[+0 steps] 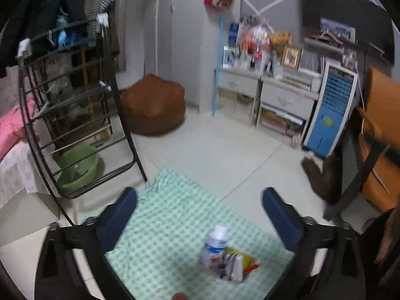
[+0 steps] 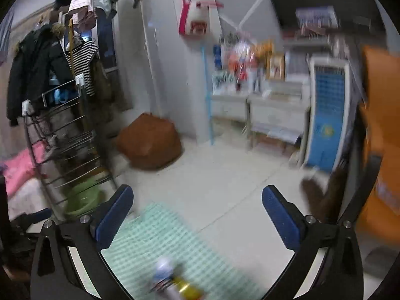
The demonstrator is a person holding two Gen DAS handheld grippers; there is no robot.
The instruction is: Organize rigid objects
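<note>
A small open box [image 1: 228,273] stands on a green checked cloth [image 1: 170,227] spread on the floor. It holds an upright white bottle with a blue label [image 1: 215,245], a yellow packet [image 1: 243,256] and other small items. My left gripper [image 1: 200,195] is open above the cloth, nothing between its blue pads [image 1: 281,215], the box below and between them. In the right wrist view the same cloth [image 2: 160,240] and the blurred bottle [image 2: 163,270] lie low. My right gripper [image 2: 197,192] is open and empty, held high over the floor.
A black wire rack [image 1: 75,115] with a green basin [image 1: 78,167] under it stands at the left. A brown pouf [image 1: 152,103] sits by the wall. White drawers [image 1: 272,92], a blue-and-white cooler [image 1: 330,112] and an orange chair [image 1: 377,135] are at the right.
</note>
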